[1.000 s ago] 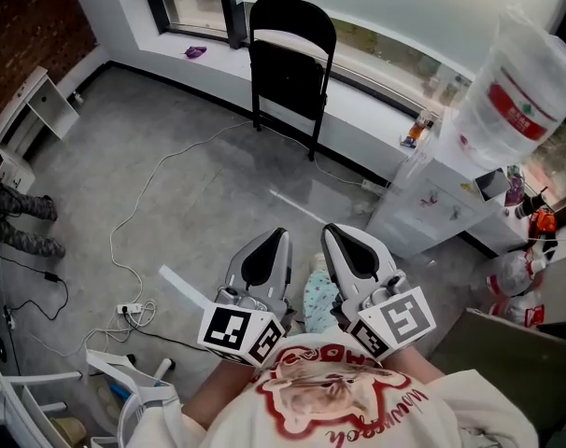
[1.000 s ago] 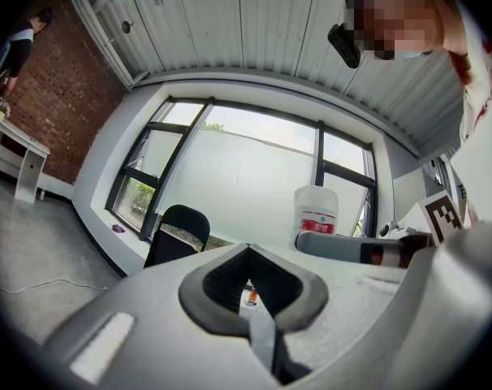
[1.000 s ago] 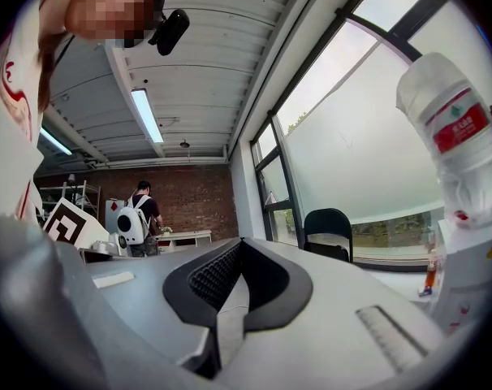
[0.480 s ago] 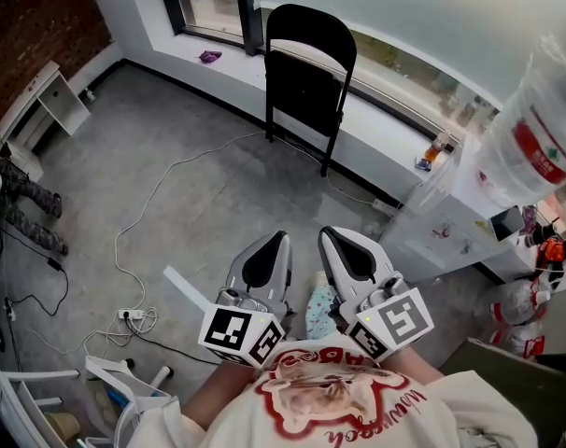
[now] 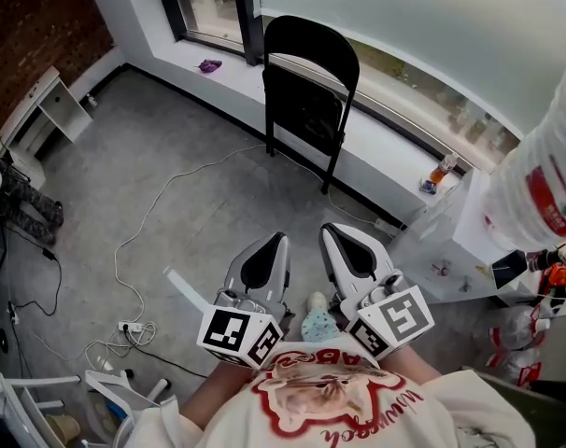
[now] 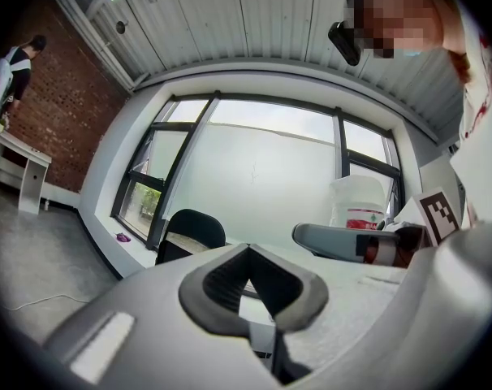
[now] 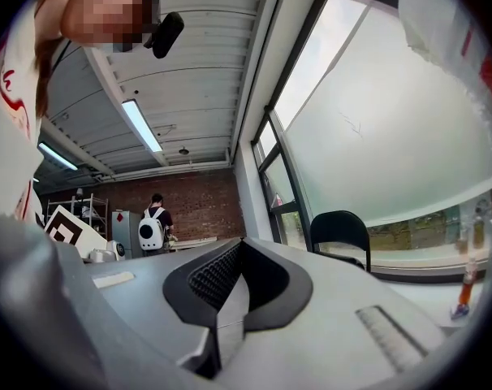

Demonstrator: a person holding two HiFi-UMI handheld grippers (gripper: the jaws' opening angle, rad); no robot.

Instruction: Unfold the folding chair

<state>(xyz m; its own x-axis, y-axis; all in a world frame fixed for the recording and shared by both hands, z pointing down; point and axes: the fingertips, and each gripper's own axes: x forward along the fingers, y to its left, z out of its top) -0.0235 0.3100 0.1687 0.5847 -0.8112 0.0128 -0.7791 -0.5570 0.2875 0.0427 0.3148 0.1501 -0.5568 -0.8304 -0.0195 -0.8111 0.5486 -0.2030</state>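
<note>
The black folding chair (image 5: pixel 306 91) stands folded, leaning against the low window ledge (image 5: pixel 386 143) across the grey floor. It also shows small and far off in the left gripper view (image 6: pixel 191 232) and in the right gripper view (image 7: pixel 341 236). My left gripper (image 5: pixel 274 241) and right gripper (image 5: pixel 334 231) are held side by side close to my body, pointing level toward the chair and well short of it. Both have their jaws together with nothing between them, as seen along the left gripper (image 6: pixel 250 250) and the right gripper (image 7: pixel 239 246).
A white cabinet (image 5: pixel 451 241) with a large water bottle (image 5: pixel 544 185) stands at the right. White cables (image 5: pixel 138 241) and a power strip (image 5: pixel 129 327) lie on the floor at the left. A white desk (image 5: pixel 45 101) and a person's legs (image 5: pixel 21 208) are at the far left.
The chair has come nearer and shifted right in the head view as I move toward it. Both grippers stay side by side and shut.
</note>
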